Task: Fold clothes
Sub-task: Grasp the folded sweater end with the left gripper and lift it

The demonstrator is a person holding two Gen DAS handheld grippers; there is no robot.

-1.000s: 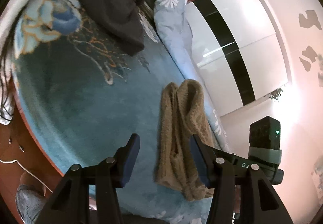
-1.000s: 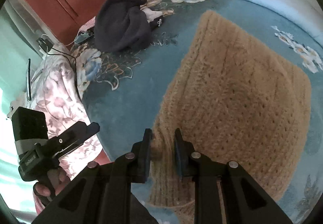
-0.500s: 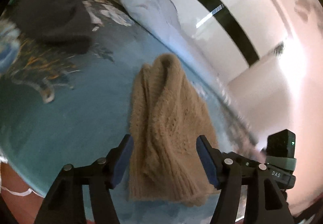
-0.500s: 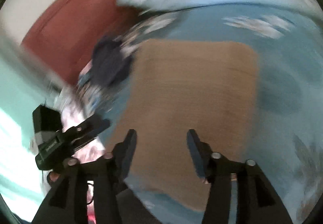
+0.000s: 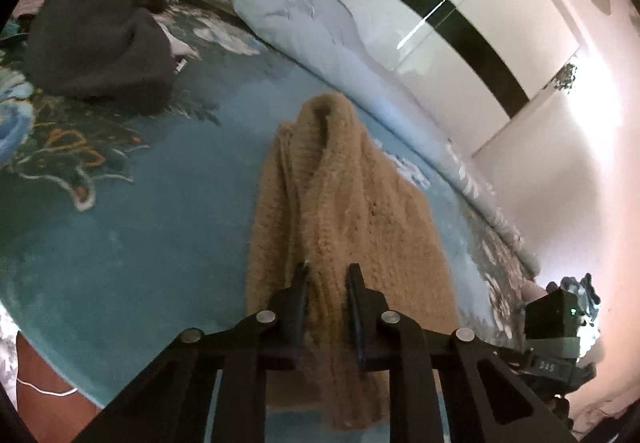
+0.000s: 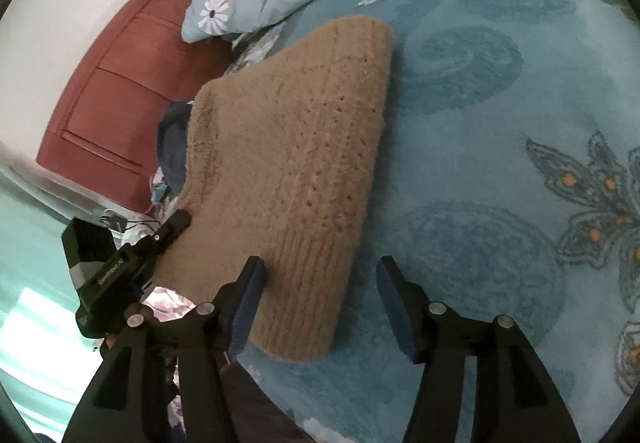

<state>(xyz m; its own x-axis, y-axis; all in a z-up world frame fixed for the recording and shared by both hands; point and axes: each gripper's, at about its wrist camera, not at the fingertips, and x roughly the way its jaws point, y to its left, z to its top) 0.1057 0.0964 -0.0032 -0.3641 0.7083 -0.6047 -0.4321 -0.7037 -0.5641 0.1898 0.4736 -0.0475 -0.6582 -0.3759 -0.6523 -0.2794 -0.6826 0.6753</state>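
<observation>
Tan knit sweater [image 6: 288, 163], folded flat

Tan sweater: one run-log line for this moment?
left gripper shut on tan knit sweater | right gripper open, over hem | bedspread

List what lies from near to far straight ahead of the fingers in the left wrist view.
left gripper pinching the tan knitted sweater → teal bedspread → light blue daisy-print quilt → white and black wardrobe.
</observation>
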